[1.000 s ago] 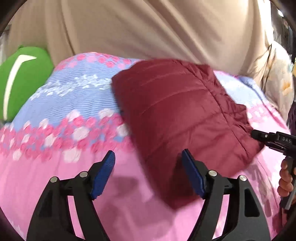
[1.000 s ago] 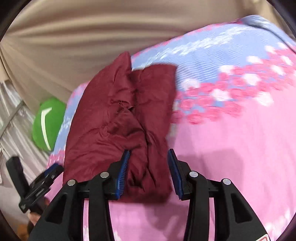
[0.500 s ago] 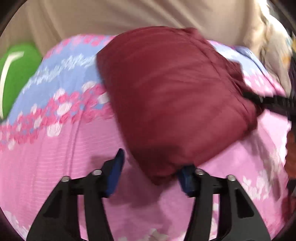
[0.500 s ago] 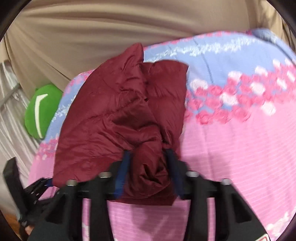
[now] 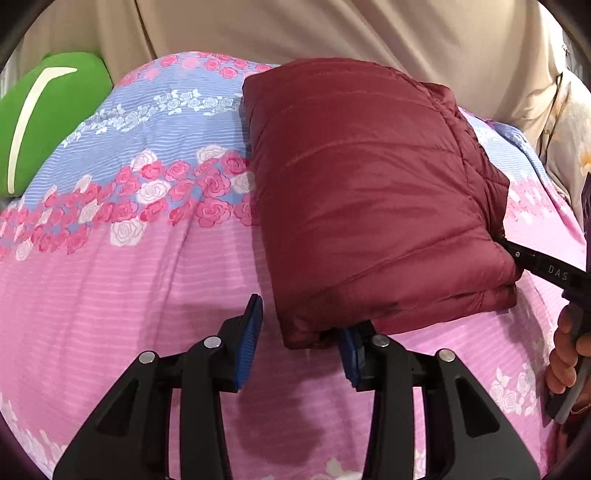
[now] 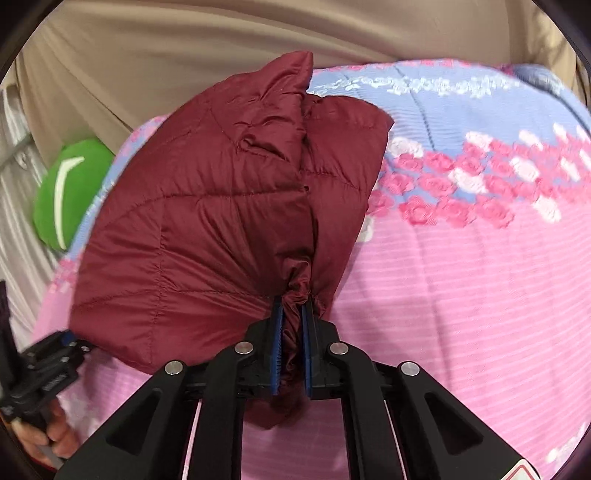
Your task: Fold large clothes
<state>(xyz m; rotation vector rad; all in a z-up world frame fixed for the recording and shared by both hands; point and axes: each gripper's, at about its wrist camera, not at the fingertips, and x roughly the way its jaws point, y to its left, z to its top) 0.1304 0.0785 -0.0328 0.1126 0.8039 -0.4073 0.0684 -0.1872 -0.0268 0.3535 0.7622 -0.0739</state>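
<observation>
A folded maroon puffer jacket point(image 5: 373, 199) lies on the pink and blue floral bed cover point(image 5: 122, 266). My left gripper point(image 5: 299, 332) is open at the jacket's near corner, with the corner lying between its blue pads and over the right pad. My right gripper point(image 6: 291, 325) is shut on a bunched edge of the jacket point(image 6: 207, 229), which looks lifted a little there. The right gripper also shows at the jacket's right side in the left wrist view point(image 5: 546, 269). The left gripper shows at the lower left of the right wrist view point(image 6: 48, 365).
A green cushion point(image 5: 44, 122) with a white stripe sits at the bed's far left, and it also shows in the right wrist view point(image 6: 70, 192). A beige curtain point(image 5: 332, 29) hangs behind the bed. The floral cover point(image 6: 461, 277) stretches to the right.
My right gripper moved onto the jacket's edge and shut on it. My left gripper moved up to the jacket's near corner and stayed open. The jacket bunched and rose at the right grip.
</observation>
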